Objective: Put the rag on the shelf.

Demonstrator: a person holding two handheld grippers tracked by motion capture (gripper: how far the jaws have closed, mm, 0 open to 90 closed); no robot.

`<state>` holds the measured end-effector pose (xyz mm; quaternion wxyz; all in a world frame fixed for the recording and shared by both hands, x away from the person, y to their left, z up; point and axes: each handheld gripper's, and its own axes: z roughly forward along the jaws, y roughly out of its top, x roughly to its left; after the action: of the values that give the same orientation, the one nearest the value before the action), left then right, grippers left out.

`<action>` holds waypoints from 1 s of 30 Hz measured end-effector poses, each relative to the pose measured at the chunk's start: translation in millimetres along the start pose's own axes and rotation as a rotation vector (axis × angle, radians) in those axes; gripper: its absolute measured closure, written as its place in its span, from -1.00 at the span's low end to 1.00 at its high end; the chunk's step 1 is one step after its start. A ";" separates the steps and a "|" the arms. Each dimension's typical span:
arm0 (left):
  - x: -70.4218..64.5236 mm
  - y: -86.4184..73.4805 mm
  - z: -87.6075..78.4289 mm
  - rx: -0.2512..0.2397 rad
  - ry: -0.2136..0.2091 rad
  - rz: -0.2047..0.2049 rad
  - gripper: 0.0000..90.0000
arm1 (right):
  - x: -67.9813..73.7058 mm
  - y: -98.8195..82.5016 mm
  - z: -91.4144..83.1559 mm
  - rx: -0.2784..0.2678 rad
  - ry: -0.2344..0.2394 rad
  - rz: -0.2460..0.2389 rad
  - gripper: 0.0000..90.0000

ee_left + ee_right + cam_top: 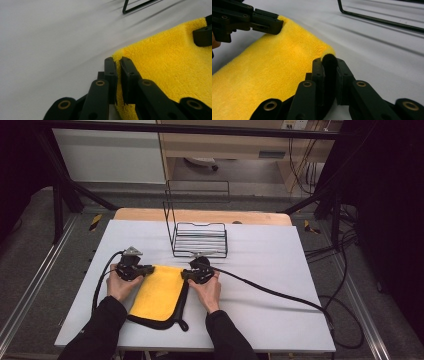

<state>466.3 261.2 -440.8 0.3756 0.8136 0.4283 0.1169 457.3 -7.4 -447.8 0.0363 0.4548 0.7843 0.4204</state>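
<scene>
A yellow cloth (160,292) with a black underside and a black hanging loop lies on the white table (270,265) in front of the person. My left gripper (150,269) is shut on the cloth's far left corner (119,56). My right gripper (184,274) is shut on the far right corner, where the black edge (329,58) is pinched between the jaws. In the right gripper view the left gripper (268,23) clamps the other corner of the yellow cloth (262,75). In the left gripper view the right gripper (203,35) rests on the cloth (175,65) at the right edge.
A black wire rack (199,237) stands just beyond the cloth at the table's middle; its wire base (382,20) runs across the right gripper view. Black cables (270,292) trail from both grippers over the table. A wooden edge (150,214) borders the far side.
</scene>
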 end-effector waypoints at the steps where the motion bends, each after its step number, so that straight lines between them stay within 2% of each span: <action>1: 1.1 0.1 -2.5 -0.009 -0.009 -0.004 0.87 | 0.9 0.2 -1.4 -0.008 0.001 -0.004 0.79; 10: -3.9 3.4 -23.4 -0.069 -0.016 0.014 0.87 | 9.4 4.4 -18.1 -0.072 0.026 -0.042 0.79; 15: -9.4 3.5 -36.9 -0.100 -0.009 0.044 0.87 | 14.4 4.6 -26.0 -0.103 0.037 -0.065 0.79; 18: -12.7 3.6 -42.8 -0.121 -0.008 0.049 0.87 | 17.2 4.9 -31.1 -0.120 0.046 -0.075 0.79; 27: -21.1 5.8 -57.8 -0.158 0.006 0.081 0.87 | 24.0 7.3 -45.6 -0.157 0.059 -0.108 0.79; 30: -23.2 5.5 -64.6 -0.175 0.004 0.076 0.87 | 27.7 8.7 -49.7 -0.168 0.058 -0.122 0.79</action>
<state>422.5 274.0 -389.3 0.4397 0.7931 0.3859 0.1695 425.3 -15.9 -400.7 0.0770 0.3890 0.7733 0.4948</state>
